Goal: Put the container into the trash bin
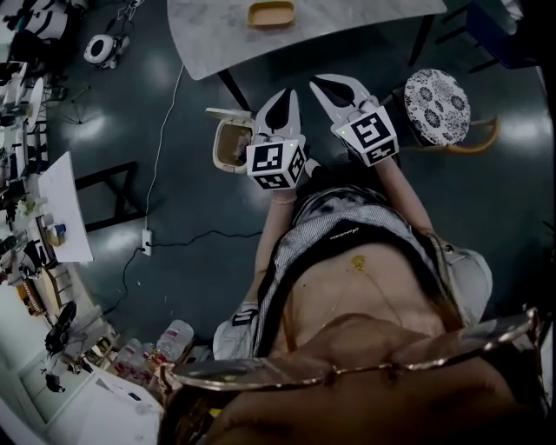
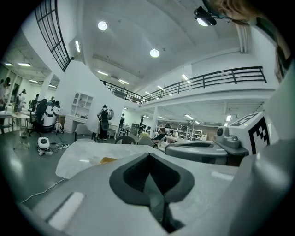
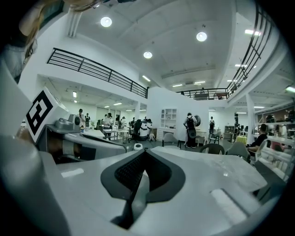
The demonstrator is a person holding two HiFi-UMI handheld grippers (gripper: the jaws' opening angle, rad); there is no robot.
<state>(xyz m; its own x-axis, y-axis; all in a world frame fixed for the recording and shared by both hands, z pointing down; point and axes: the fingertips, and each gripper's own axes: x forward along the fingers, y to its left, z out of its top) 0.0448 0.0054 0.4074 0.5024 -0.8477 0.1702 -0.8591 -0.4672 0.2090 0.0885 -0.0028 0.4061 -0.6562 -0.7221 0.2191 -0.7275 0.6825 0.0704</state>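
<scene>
While both tools are held close in front of the person's chest, the left gripper (image 1: 285, 102) and the right gripper (image 1: 334, 87) each have their jaws pressed together with nothing between them, so nothing is picked up yet. Just beside the left one, at about eleven o'clock, the trash bin (image 1: 228, 146) stands on the floor with its lid tipped open. A round patterned stool (image 1: 437, 106) sits at two o'clock, near the right gripper. Farther out at twelve o'clock the yellowish container (image 1: 271, 14) rests on the pale tabletop (image 1: 217, 35), well apart from both grippers.

From where I stand, three things could go wrong. Jaws that reach in unopened would only shove the shallow container along the tabletop. A thin grip on its rim could let it tilt and drop on the carry. The bin also sits low beside the table leg (image 1: 233, 89), so a careless release might strike the lid or miss the mouth.
</scene>
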